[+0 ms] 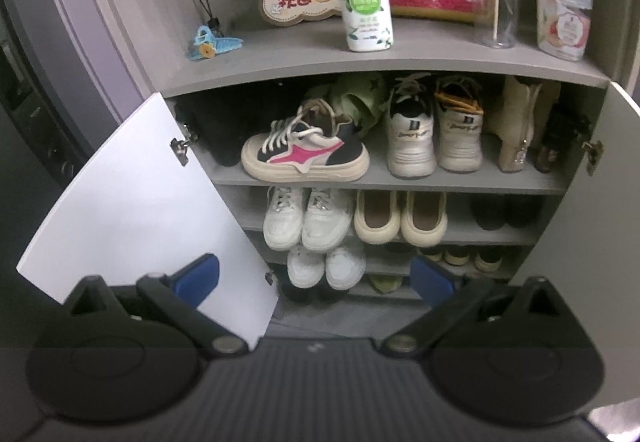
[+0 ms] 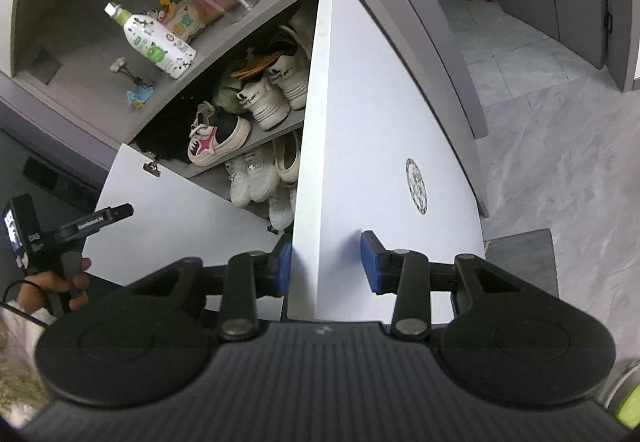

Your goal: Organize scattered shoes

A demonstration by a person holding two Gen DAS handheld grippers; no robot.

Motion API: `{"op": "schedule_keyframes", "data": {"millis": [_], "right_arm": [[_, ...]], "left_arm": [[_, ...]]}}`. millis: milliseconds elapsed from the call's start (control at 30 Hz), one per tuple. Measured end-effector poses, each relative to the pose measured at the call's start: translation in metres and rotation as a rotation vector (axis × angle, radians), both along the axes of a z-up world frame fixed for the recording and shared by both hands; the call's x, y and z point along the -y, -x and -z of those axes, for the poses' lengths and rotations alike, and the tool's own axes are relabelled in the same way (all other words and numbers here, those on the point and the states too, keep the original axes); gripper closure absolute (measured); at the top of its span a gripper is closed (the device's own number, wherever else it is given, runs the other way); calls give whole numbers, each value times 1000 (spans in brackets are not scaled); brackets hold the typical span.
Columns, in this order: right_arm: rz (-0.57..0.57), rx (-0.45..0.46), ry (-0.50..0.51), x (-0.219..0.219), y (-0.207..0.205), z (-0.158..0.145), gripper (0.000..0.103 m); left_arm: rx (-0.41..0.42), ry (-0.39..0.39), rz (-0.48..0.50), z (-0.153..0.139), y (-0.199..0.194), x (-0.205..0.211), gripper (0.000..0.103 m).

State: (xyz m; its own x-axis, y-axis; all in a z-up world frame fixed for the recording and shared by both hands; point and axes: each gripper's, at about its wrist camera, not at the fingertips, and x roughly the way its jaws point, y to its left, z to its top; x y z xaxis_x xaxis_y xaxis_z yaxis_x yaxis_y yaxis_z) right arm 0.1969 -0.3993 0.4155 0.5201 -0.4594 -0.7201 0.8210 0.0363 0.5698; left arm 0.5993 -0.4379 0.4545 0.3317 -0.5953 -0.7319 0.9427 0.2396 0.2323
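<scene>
My right tool [image 2: 325, 262] straddles the right door's edge [image 2: 306, 162], jaws spread, unclamped; my left tool [image 1: 314, 276] hangs wide, clear room ahead, the pink-striped sneaker [image 1: 305, 152] shelved well beyond it.

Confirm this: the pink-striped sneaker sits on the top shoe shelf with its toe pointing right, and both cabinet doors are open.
One thing is wrong: the sneaker lies sideways with its toe pointing left, toward the left door. The left wrist view shows it. The rest holds: it sits on the top shoe shelf, and both doors, including the right door, are open.
</scene>
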Motion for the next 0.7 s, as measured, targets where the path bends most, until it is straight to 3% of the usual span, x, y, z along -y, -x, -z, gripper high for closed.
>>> {"op": "schedule_keyframes", "data": {"millis": [333, 500, 700], "right_arm": [[28, 78, -97, 19, -53, 5, 60], [138, 182, -144, 29, -92, 16, 59], [341, 321, -174, 46, -145, 32, 57]], "left_arm": [[-102, -42, -34, 30, -61, 8, 0], [-130, -15, 17, 43, -116, 47, 0], [-126, -50, 131, 45, -170, 80, 0]]}}
